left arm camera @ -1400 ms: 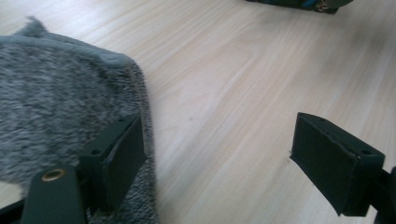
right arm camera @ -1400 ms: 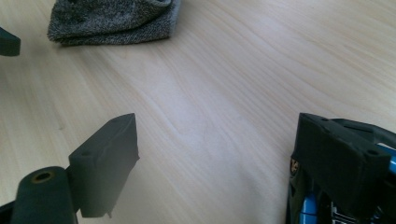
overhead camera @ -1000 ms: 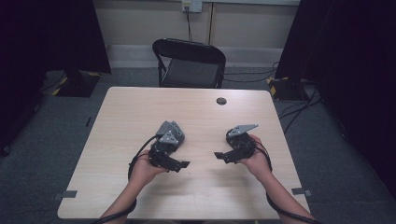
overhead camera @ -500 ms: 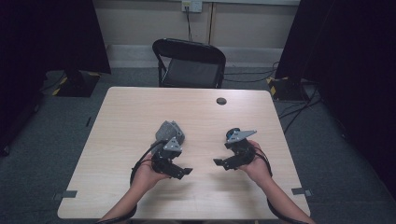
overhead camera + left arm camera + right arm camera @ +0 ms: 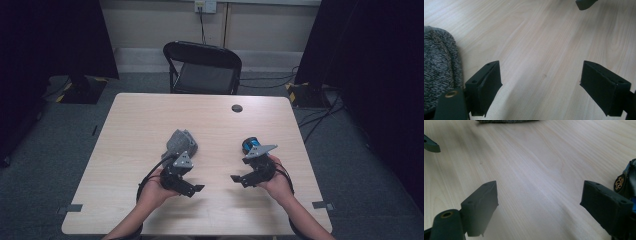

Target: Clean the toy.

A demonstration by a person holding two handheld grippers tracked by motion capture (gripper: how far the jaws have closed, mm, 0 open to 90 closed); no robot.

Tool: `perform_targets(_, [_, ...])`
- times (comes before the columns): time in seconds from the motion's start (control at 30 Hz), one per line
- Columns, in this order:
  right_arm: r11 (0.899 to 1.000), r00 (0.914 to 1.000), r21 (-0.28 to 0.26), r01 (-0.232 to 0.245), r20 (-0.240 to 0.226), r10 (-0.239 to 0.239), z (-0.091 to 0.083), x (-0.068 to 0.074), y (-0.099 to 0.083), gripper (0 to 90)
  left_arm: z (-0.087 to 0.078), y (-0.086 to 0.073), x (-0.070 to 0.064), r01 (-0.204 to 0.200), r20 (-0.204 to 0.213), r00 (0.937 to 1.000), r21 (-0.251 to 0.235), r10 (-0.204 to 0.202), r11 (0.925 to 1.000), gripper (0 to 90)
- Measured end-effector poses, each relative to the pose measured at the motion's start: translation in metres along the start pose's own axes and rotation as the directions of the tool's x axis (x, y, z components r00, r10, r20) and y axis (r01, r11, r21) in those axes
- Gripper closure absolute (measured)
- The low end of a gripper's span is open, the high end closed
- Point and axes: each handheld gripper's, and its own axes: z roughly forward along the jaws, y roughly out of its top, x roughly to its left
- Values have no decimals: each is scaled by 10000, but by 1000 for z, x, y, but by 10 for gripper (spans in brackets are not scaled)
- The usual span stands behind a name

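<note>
Grey knitted cloth (image 5: 180,143), bunched into a soft heap, lies left of centre in the high view on the pale wooden table (image 5: 130,125), just above the left gripper (image 5: 192,189). In the left gripper view the same speckled cloth (image 5: 439,72) fills the left edge of the frame, just beside the left-hand jaw; whether they touch I cannot tell. That gripper is released, its two black jaws spread wide over bare wood with nothing between them. Further right in the high view, the right gripper (image 5: 239,178) sits at centre right, likewise released and grasping nothing, jaws wide apart. Just above it stands a small blue and black object (image 5: 249,145), which appears at the right edge of the right gripper view (image 5: 627,180), close beside the right-hand jaw. A small dark round disc (image 5: 237,108) rests on the table's far edge, upper centre of the high view, below the black folding chair (image 5: 202,67).
</note>
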Motion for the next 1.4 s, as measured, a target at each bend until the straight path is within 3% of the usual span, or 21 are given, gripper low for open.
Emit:
perform_targets(0.27, [10000,9999,-9,-35,-95,35,-2,3,-6,135,2,-4,-8,-227,-55,9997,28,228,9997,165])
perform_targets(0.5, [10000,9999,-40,88,-122,-89,-2,9,-11,135,7,-8,-17,-334,168,9993,110,332,9994,164])
perform_targets(0.9, [9999,9995,58,147,-268,-145,0,15,-19,135,11,-12,-24,-326,340,9989,109,323,9994,163])
perform_targets(1.4, [9991,9987,255,330,-395,-320,9,24,-33,135,19,-19,-30,-675,378,9971,418,659,9968,166])
